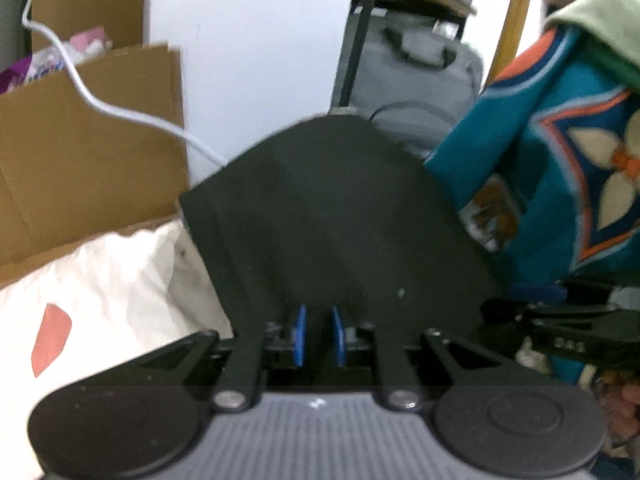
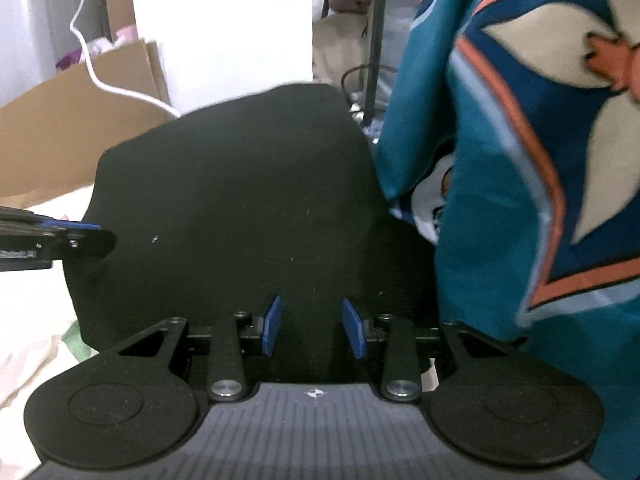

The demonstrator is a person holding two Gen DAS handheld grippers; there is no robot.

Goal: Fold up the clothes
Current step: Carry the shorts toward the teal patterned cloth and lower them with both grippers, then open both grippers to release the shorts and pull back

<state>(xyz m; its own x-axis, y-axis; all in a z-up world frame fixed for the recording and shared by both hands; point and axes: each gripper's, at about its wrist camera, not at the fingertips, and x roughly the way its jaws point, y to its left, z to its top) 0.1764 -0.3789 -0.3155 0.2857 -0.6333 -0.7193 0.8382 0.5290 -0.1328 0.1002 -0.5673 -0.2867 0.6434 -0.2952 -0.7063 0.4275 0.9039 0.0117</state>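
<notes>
Over on the left, the white bedding (image 1: pixel 104 280) carries everything, rumpled, with a reddish patch near its left edge, and behind it stands a cardboard box (image 1: pixel 80 128) with a white cable (image 1: pixel 120 108) trailing across it. Moving in, the left gripper (image 1: pixel 319 334) has its blue pads close together with black cloth between them; it looks clamped on the near edge, though the blur keeps me from swearing to it. The black garment (image 2: pixel 232 200) fills the middle of both views, a smooth dark slab with a tidy rounded outline, seemingly doubled over on itself. The right gripper (image 2: pixel 312 328) sits at the same near edge, its pads clearly apart, the cloth running between them without being pinched. So, my read: at least one fold is in, and both tongs are lined up for another fold or a smoothing; which, I can't settle. To the right hangs a teal patterned fabric (image 2: pixel 520 200), and behind stands a dark metal frame (image 1: pixel 360 40) beside a grey bag (image 1: pixel 416 76).
</notes>
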